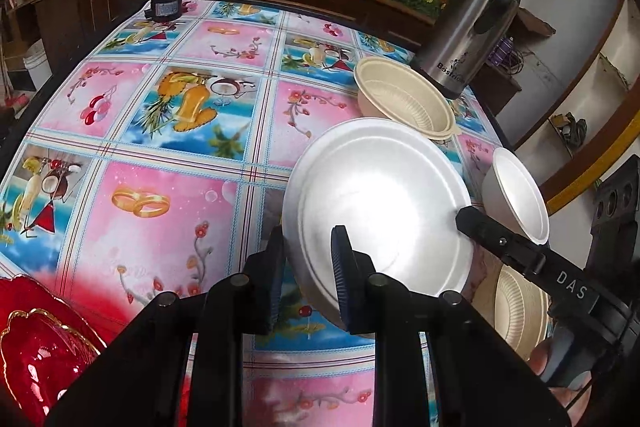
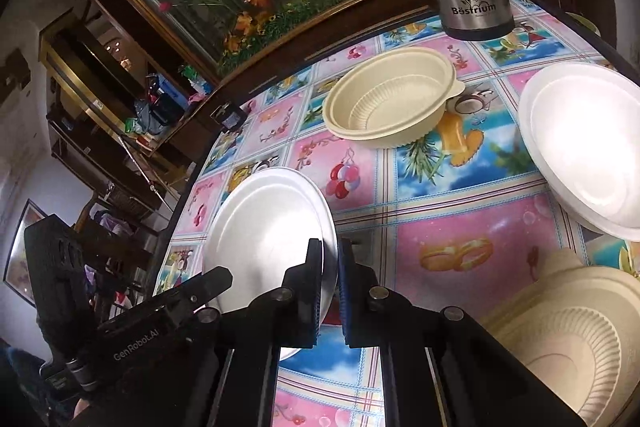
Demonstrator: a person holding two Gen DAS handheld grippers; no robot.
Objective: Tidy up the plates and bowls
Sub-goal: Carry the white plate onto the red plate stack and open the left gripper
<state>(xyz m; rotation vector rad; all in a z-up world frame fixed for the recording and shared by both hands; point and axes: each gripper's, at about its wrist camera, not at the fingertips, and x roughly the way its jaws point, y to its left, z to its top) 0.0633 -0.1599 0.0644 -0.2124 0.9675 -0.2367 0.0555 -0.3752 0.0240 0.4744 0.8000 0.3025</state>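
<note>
Both grippers grip one white foam plate [image 1: 380,195], held tilted above the table. My left gripper [image 1: 310,267] is shut on its near rim. My right gripper [image 2: 330,287] is shut on the opposite rim of the same plate [image 2: 272,227]; it shows at the right in the left wrist view [image 1: 466,217]. A cream ribbed bowl [image 1: 404,99] sits behind the plate, also in the right wrist view [image 2: 390,103]. A white foam bowl [image 1: 516,195] sits at the right, also in the right wrist view [image 2: 584,143]. Another cream bowl [image 2: 572,339] lies near the right gripper.
A steel thermos [image 1: 468,31] stands at the table's far right corner, next to the cream bowl. A red glass dish [image 1: 36,343] lies at the near left. A small black box [image 1: 164,5] sits at the far edge. A wooden cabinet with an aquarium stands behind the table [image 1: 160,167].
</note>
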